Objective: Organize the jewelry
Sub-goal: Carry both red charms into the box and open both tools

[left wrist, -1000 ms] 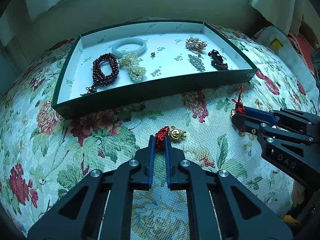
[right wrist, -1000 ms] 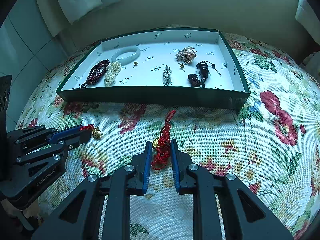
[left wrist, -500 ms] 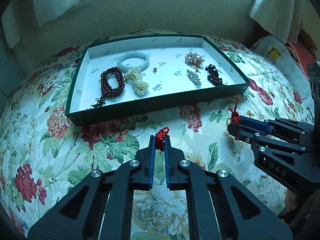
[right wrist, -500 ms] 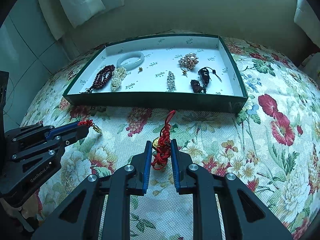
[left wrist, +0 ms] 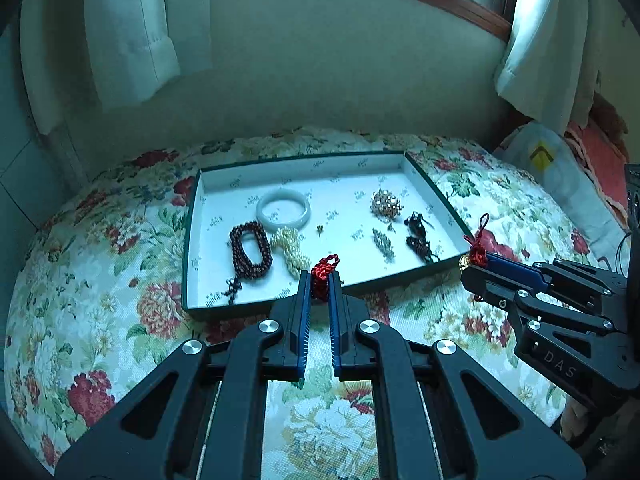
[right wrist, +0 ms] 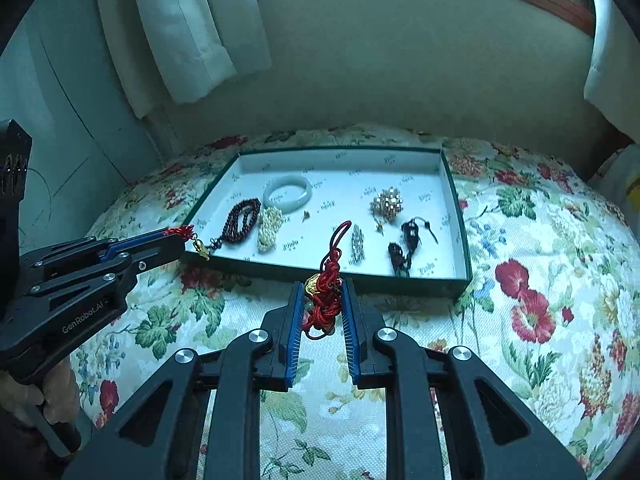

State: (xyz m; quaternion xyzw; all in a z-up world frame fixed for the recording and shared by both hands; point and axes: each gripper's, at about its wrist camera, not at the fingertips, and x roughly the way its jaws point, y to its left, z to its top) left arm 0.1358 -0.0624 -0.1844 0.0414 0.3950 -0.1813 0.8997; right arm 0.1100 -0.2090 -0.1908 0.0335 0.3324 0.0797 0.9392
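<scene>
A green tray with a white floor lies on the floral cloth and holds several pieces of jewelry. My left gripper is shut on a red knotted cord charm and holds it in the air before the tray's front wall; its gold pendant hangs below the tips in the right wrist view. My right gripper is shut on a second red cord charm with a gold bead, lifted near the tray's front edge. It also shows in the left wrist view.
In the tray lie a pale jade bangle, a dark red bead bracelet, a pearl bunch, a gold brooch, a silver brooch and dark cord pieces. Wall and curtains stand behind.
Both grippers have risen off the cloth with their red charms and tilted up, so the tray looks farther away. The left charm left the cloth.
</scene>
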